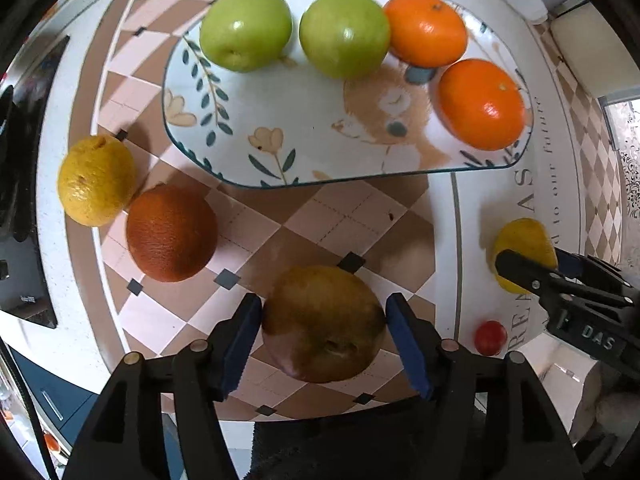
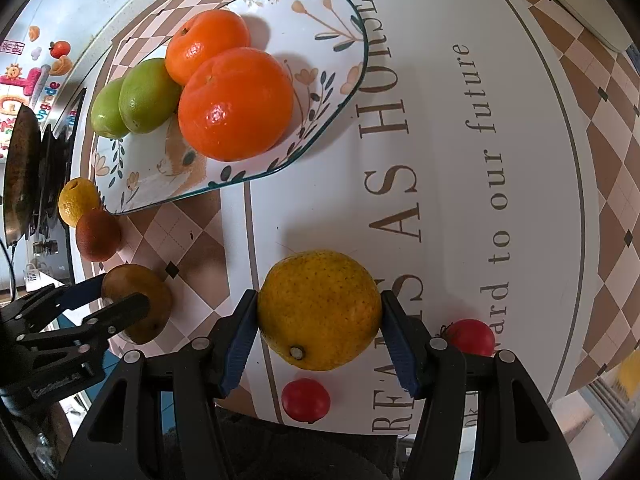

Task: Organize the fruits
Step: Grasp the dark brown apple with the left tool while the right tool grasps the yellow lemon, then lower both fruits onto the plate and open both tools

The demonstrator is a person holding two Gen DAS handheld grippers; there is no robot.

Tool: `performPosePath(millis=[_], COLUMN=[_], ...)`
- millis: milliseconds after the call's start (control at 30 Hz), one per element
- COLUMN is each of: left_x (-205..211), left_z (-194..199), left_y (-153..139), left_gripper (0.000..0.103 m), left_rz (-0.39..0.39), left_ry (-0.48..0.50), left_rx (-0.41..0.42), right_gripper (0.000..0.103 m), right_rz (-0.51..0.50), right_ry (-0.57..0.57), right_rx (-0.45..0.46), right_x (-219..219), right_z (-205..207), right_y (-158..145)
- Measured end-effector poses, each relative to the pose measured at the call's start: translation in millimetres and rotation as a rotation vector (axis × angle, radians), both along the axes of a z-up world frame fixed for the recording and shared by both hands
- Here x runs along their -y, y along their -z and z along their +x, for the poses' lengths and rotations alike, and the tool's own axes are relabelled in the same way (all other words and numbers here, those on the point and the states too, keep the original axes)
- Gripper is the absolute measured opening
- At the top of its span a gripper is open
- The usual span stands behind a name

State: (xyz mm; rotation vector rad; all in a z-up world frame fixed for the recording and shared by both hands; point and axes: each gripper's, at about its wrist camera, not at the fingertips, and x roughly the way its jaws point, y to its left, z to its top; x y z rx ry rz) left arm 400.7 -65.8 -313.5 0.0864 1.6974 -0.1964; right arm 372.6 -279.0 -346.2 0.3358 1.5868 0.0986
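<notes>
A patterned plate (image 1: pixel 304 128) holds two green apples (image 1: pixel 246 28) (image 1: pixel 344 34) and two oranges (image 1: pixel 426 28) (image 1: pixel 480 104). My left gripper (image 1: pixel 324 332) is shut on a brownish pear (image 1: pixel 322 322) low over the table; it also shows in the right wrist view (image 2: pixel 138 300). My right gripper (image 2: pixel 320 334) is shut on a yellow citrus fruit (image 2: pixel 318 308), also in the left wrist view (image 1: pixel 520 242). The plate (image 2: pixel 344 80) lies ahead of it.
A yellow lemon (image 1: pixel 96 180) and a dark orange (image 1: pixel 172 232) lie left of the plate. Two small red fruits (image 2: pixel 306 400) (image 2: pixel 470 336) sit near the table's front edge. A stove (image 2: pixel 24 168) stands at the far left.
</notes>
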Motion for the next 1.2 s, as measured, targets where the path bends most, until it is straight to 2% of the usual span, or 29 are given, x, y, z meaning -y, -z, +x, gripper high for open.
performPosePath(millis=[333,500,633,767,933,1067,1200], left_x=[-4,10,17,15,13,16,21], left_z=[2,5,-5,-7,8,36,66], left_y=[17,29,23,10,-21,-37,-38], left_gripper=[0.064,0.064,0.063,0.063,0.063,0.063,0.064], left_rz=[-0.001,0.012,0.018,-0.043,-0.137,-0.246,-0.265], left_ry=[0.01,0.016,0.016,-0.015,-0.073,-0.186,-0.278], left_rx=[-0.042,-0.023,-0.01,-0.017,0.013,0.016,0.044], right_gripper=[0.063,0.063,0.062,0.062,0.062,0.062,0.062], right_rz=[0.005,0.01,0.014,0.024,0.067,0.09,0.066], right_ry=[0.006,0.001,0.001,-0.007,0.02,0.059,0.091], right_rx=[-0.005,-0.01,-0.002,0.006,0.041,0.112,0.181], right_x=[3,5,5,4,4,12,22], right_z=[3,7,6,-2,-5,10,41], right_y=[1,2,2,0,-12,-38,-61])
